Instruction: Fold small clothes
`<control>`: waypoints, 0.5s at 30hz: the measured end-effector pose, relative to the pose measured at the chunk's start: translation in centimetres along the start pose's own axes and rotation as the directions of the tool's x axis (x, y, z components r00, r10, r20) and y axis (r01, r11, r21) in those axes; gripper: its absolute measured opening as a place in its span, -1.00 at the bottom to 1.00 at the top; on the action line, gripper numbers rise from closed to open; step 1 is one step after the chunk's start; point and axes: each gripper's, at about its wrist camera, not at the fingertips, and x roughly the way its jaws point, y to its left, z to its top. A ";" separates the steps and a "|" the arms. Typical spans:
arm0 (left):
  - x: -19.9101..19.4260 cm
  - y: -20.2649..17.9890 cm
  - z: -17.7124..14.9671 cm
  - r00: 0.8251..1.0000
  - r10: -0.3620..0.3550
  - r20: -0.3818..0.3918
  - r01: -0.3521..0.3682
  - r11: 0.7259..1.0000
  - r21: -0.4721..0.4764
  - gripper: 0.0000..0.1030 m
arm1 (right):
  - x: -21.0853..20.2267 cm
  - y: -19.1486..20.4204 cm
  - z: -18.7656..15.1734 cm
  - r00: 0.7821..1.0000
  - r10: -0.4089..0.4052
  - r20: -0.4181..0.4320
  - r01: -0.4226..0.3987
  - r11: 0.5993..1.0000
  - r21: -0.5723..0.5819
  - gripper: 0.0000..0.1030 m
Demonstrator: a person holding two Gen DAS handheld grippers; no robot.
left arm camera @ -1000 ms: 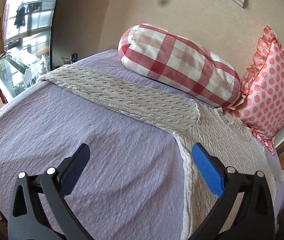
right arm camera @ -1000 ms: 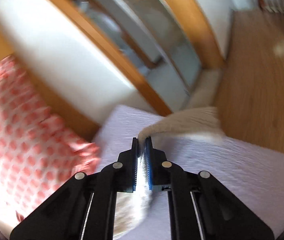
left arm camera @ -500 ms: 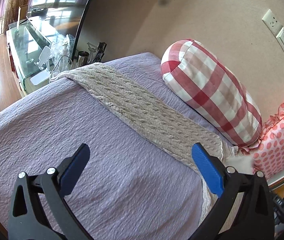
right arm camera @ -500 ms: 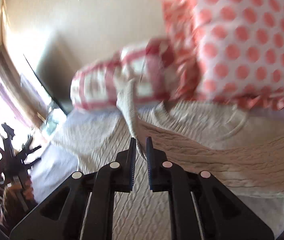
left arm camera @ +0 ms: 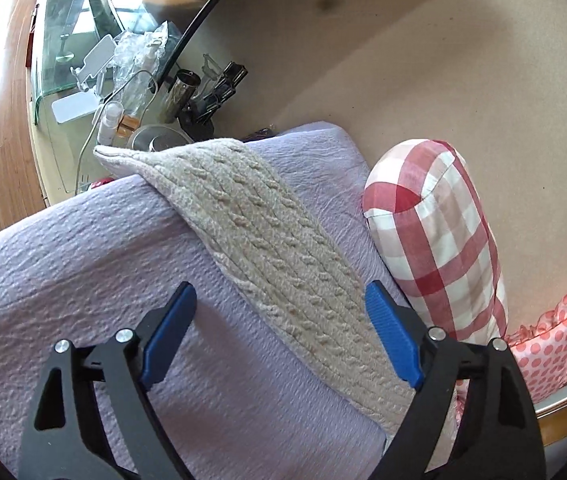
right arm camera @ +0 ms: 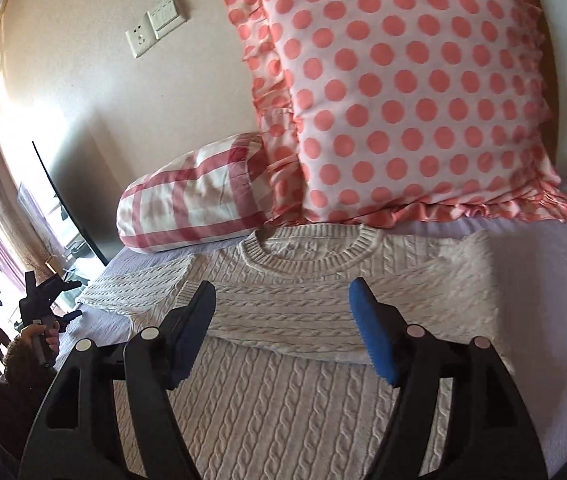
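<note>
A cream cable-knit sweater lies flat on the lilac bedspread, collar toward the pillows. Its right sleeve is folded across the chest. Its left sleeve stretches out toward the bed's edge, cuff hanging over. My left gripper is open and empty, hovering over that sleeve. My right gripper is open and empty above the folded sleeve. The left gripper also shows in the right wrist view, held in a hand.
A red-checked bolster and a pink polka-dot cushion lie against the wall behind the sweater. A glass side table with bottles and a cable stands past the bed's edge. A wooden bed frame borders the bed.
My right gripper has let go of the right sleeve, which now lies folded across the chest, and has opened. My left gripper moved along the left sleeve toward its cuff, staying open.
</note>
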 end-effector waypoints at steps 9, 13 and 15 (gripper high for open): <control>2.0 3.3 4.6 0.998 0.051 -0.025 -0.054 0.988 -0.143 -0.87 | -2.4 -2.5 -0.6 0.998 -0.024 0.055 0.022 0.999 0.047 0.45; -0.7 -2.8 4.2 0.994 0.088 0.064 -0.092 0.993 0.069 -0.88 | -4.5 -3.5 -0.1 0.992 -0.049 0.117 0.045 0.998 0.041 0.52; -2.1 -8.9 2.5 0.995 0.054 0.090 -0.073 0.969 0.235 -0.88 | -5.3 -4.2 0.0 0.988 -0.067 0.142 0.061 0.997 0.045 0.52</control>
